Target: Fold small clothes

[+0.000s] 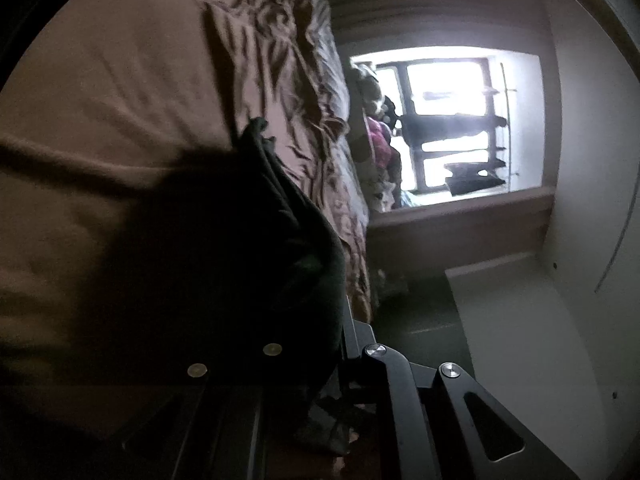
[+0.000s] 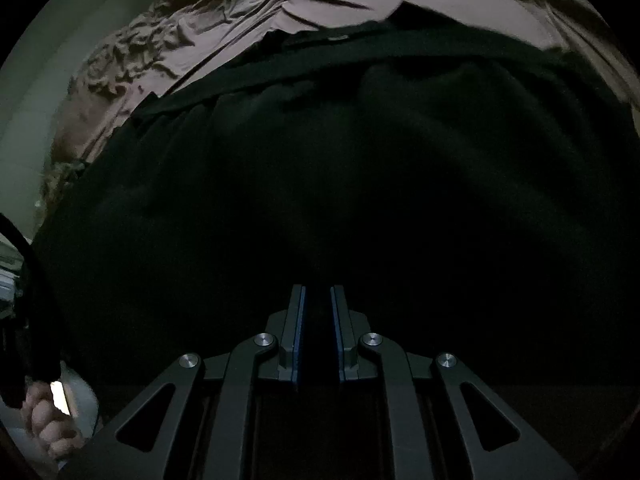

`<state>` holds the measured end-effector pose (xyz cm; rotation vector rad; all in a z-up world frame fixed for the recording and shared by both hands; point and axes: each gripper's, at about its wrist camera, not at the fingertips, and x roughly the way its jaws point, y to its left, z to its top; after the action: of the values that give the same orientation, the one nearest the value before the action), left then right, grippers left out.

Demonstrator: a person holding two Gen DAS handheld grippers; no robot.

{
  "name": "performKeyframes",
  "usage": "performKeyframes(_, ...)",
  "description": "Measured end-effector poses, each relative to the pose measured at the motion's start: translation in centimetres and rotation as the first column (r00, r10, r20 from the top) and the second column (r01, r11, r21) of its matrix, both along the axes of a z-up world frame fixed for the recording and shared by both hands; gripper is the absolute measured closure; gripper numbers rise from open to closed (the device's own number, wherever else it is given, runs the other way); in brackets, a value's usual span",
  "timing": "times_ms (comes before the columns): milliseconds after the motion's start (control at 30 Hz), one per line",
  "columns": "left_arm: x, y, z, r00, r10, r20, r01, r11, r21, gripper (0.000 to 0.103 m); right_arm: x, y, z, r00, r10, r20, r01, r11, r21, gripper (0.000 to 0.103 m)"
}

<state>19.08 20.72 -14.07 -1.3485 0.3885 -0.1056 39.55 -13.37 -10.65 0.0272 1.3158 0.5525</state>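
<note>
A: Condition of the right gripper?

B: Jaws stood nearly together, a narrow slot between the blue pads. The dark garment filled the view just beyond the tips; whether a fold was pinched there could not be told in the gloom.

A: And the left gripper?

B: Its fingers were buried under a draped portion of the same garment, closed on the cloth as far as the view allowed.

A: Handling properties?

B: Judged soft, light and limp, a matte knit unlikely to slip. It lay on the pinkish bed sheet, which was rumpled at the far left. Recommended hold: the banded hem at the far edge, or a corner
</note>
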Motion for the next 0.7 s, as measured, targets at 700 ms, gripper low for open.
performKeyframes(700, 7.6, -4.7, 8.2, 0.977, -0.187, 0.104, 0.178, 0.979, 0.096, 0.093, -6.0, -5.7, -0.2, 0.996, -0.076, -0.039, 0.081, 0.982, 0.17, 0.094)
